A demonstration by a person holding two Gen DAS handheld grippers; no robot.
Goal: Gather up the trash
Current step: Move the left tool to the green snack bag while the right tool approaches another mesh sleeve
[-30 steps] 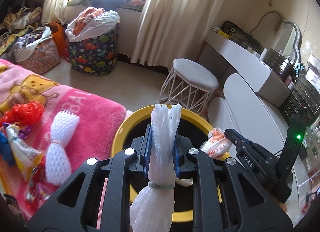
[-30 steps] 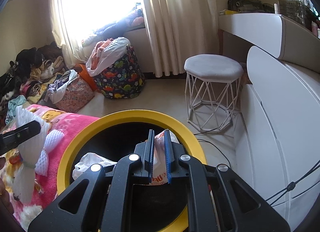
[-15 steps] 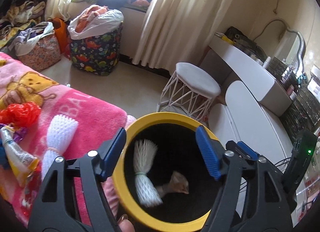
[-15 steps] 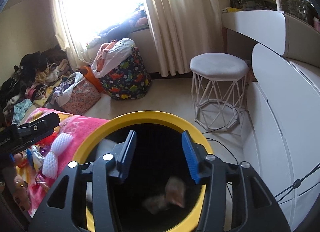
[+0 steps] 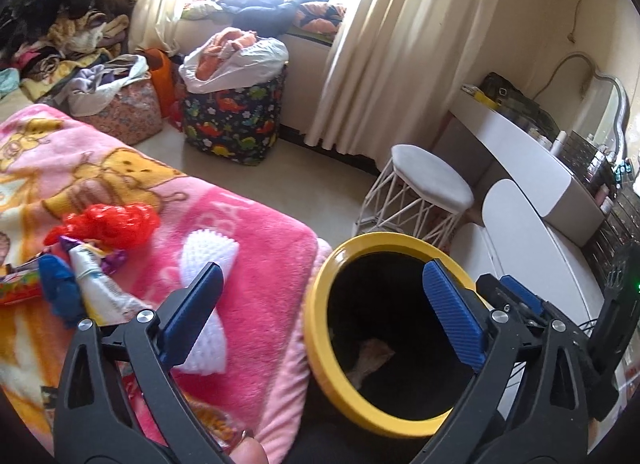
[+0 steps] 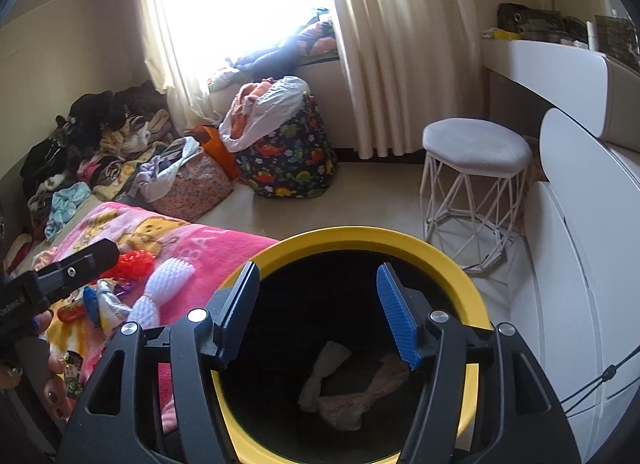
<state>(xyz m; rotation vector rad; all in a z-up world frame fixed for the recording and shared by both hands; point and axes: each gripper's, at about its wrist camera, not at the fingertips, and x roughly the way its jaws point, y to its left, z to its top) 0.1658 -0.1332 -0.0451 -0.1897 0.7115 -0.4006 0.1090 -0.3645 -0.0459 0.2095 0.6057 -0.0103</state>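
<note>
- Left tool point(image 5: 320, 304) hangs with its jaws wide apart, holding nothing.
- Right tool point(image 6: 318, 310) likewise gapes over the yellow-rimmed bin point(image 6: 452, 260).
- White foam net point(image 6: 324, 370) and wrapper point(image 6: 360, 396) lie inside the bin.
- Another foam net point(image 5: 208, 260) rests on the pink blanket point(image 5: 264, 304).

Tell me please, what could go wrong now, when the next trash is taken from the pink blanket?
1. The white foam net lies partly under the open left hand-held gripper; on the soft pink blanket, the fingers may pinch fabric along with it.
2. The yellow-rimmed bin stands against the bed edge, so a swinging gripper could knock it.
3. The tube, red mesh and wrappers lie tangled, so one grasp may drag others.
</note>
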